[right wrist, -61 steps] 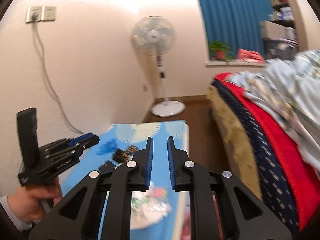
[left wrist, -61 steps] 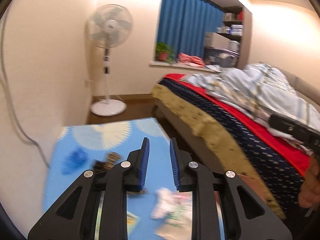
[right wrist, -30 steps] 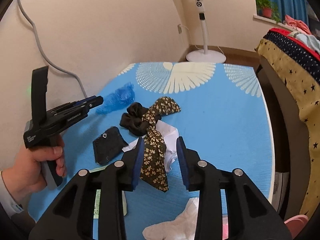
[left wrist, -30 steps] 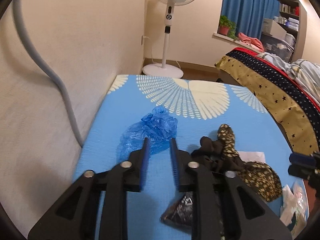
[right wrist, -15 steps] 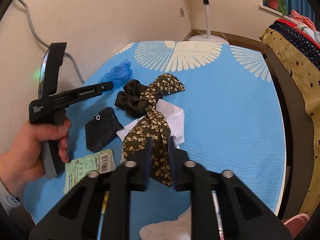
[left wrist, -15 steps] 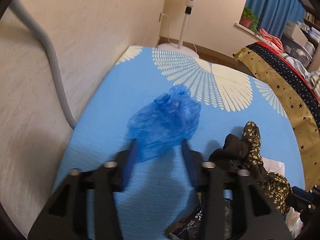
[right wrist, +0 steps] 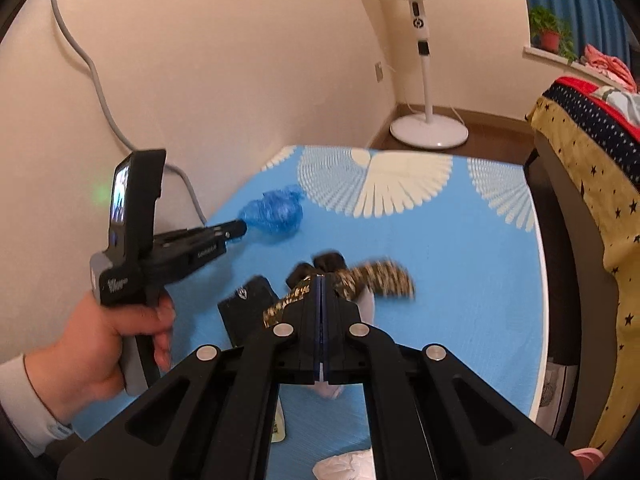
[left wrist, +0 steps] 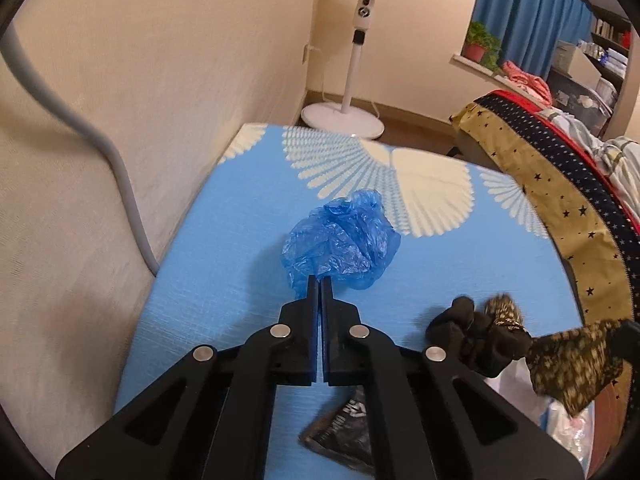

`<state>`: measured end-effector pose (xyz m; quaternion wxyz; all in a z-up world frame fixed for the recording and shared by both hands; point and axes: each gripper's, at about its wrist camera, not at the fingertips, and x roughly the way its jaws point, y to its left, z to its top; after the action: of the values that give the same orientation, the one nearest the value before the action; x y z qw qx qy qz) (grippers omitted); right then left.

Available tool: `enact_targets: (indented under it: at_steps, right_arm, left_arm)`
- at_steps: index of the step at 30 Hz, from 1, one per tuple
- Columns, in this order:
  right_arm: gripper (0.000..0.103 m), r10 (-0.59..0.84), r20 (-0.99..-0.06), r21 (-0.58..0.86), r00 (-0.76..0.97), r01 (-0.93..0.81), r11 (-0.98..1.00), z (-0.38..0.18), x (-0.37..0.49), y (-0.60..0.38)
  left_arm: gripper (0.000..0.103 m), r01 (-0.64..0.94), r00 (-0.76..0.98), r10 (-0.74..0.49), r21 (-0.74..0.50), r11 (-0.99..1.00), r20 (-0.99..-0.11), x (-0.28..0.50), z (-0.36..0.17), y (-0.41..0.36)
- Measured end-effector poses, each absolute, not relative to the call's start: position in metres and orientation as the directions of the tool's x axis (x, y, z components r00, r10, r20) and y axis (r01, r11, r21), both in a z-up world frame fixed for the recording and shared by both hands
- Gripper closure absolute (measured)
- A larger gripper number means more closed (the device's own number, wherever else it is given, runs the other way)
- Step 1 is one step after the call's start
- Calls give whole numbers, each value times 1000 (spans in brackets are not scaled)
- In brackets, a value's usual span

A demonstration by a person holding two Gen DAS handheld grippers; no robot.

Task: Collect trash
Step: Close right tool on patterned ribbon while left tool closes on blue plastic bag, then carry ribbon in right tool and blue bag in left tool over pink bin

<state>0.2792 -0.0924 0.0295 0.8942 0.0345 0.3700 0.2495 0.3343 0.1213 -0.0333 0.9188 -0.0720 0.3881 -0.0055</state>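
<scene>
Crinkled glossy blue plastic bag (left wrist: pixel 342 246); matt woven tablecloth (left wrist: pixel 224 280); floral cloth scrunchie (right wrist: pixel 360 278).

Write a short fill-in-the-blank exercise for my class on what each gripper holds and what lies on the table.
1. The left gripper is shut on a crumpled ____ plastic bag.
2. The right gripper is shut on a patterned ____.
3. The table has a blue cover with white ____ shapes.

Missing words: blue; scrunchie; fan
</scene>
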Motion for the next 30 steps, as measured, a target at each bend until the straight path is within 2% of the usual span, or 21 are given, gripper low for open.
enact_targets:
  at_steps: [15,30]
  right_arm:
    - [103,479,-528,312,702,-364,878,96,254,-143]
    - [103,396,-491,284,776,-287,915,129,180,-197]
  left_arm:
    - [102,0,767,-91,-142,990,-635,278,34,94]
    - [102,47,794,-152,-189,981,-588,197,51,41]
